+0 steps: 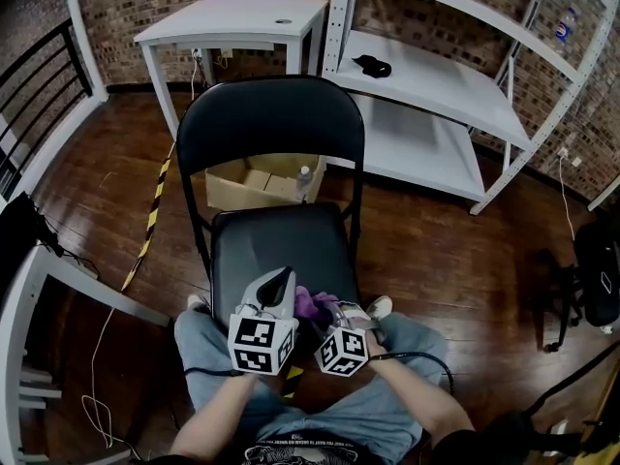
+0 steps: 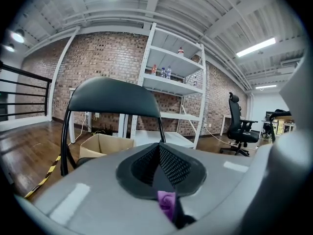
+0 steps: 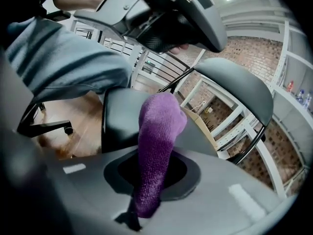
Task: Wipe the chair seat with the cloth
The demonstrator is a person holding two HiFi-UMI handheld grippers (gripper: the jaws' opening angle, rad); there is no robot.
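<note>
purple cloth (image 3: 156,141), clamped in right hand-held gripper (image 3: 152,176)

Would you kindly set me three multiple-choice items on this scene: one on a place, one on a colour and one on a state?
1. Where does the box stand?
A. on the white table
B. on the floor behind the chair
C. on a shelf

2. What colour is the cloth?
A. purple
B. yellow
C. white

3. How is the right claw?
A. open and empty
B. shut on the cloth
C. shut on a bottle

Answers:
1 B: the head view shows it on the boards just behind the chair.
2 A: both gripper views show purple fabric.
3 B: the right gripper view shows the cloth pinched between its jaws.
</note>
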